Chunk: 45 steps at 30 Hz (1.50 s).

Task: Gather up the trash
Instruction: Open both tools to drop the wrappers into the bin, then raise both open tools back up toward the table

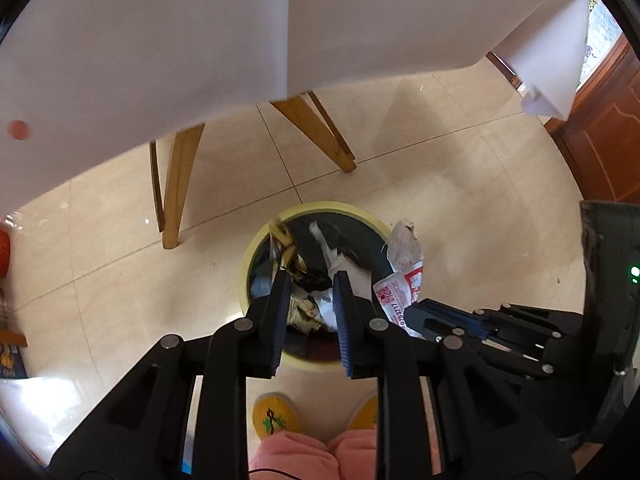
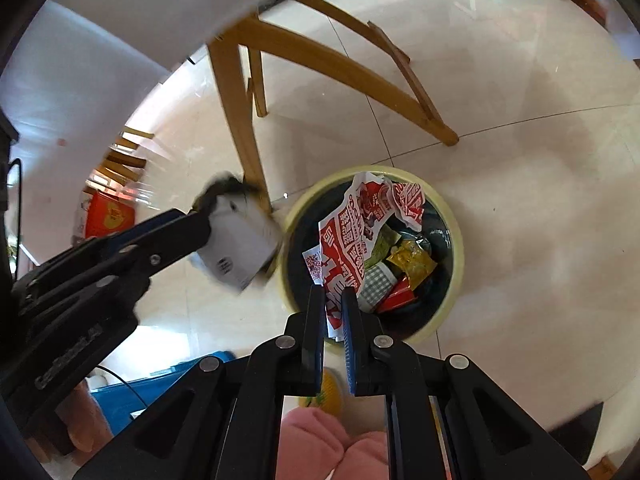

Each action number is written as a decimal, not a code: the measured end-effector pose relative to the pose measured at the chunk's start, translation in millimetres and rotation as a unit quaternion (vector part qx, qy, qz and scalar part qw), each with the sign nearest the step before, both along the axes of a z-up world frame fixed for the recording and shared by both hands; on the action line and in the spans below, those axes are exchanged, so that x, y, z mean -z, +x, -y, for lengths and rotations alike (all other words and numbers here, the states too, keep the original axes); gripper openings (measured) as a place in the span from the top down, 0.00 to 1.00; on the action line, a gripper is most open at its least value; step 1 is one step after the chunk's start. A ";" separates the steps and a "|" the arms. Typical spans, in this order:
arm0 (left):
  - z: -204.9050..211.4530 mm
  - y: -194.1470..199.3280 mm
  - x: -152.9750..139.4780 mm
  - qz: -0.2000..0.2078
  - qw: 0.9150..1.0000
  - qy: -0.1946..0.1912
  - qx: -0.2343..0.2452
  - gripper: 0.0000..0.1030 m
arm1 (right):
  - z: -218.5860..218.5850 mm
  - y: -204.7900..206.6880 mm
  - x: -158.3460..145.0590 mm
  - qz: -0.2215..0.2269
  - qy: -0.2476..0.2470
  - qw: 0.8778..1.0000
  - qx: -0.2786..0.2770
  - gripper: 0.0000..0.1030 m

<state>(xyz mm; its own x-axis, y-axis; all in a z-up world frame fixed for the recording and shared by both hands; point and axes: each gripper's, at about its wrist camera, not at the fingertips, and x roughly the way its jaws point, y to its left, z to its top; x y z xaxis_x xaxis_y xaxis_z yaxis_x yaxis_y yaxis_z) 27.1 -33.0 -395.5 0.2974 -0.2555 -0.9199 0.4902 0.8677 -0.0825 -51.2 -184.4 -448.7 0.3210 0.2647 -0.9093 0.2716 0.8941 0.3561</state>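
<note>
A round bin (image 1: 249, 257) (image 2: 457, 240) with a yellow rim and dark liner stands on the floor and holds several wrappers. My left gripper (image 1: 312, 280) (image 2: 202, 230) hovers over it, open. A white package (image 2: 240, 252) (image 1: 326, 250) with a dark and gold wrapper (image 1: 283, 240) shows blurred just off its fingertips. My right gripper (image 2: 333, 312) (image 1: 418, 316) is shut on a crumpled red and white wrapper (image 2: 352, 236) (image 1: 404, 272). That wrapper hangs over the bin's opening in the right wrist view.
Wooden table legs (image 1: 176, 184) (image 2: 240, 128) stand just behind the bin under a white tablecloth (image 1: 160, 40). The person's yellow slippers (image 1: 276, 420) and pink trouser legs (image 2: 312, 440) are below the grippers. A wooden door (image 1: 600, 128) is at right, a red box (image 2: 108, 216) at left.
</note>
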 end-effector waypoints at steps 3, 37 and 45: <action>3.4 6.0 16.1 -0.002 1.000 -0.001 0.006 0.81 | 0.4 8.2 23.3 -0.006 -0.005 1.000 -0.004 0.92; -56.4 -35.9 -259.9 0.031 0.998 -0.003 -0.053 0.63 | -17.3 -32.2 -280.0 0.055 -0.030 0.997 -0.034 0.74; -64.2 -51.7 -365.0 0.094 0.993 -0.014 -0.066 0.63 | -15.7 -49.3 -401.2 0.123 -0.057 0.989 -0.050 0.74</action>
<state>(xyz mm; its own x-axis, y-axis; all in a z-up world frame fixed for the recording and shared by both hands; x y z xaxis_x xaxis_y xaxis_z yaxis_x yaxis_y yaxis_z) -24.6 31.2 -30.4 0.4956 -0.2276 -0.8382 0.3806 0.9244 -0.0259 -100.5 -168.6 -47.6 0.5141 0.2061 -0.8326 0.0976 0.9503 0.2955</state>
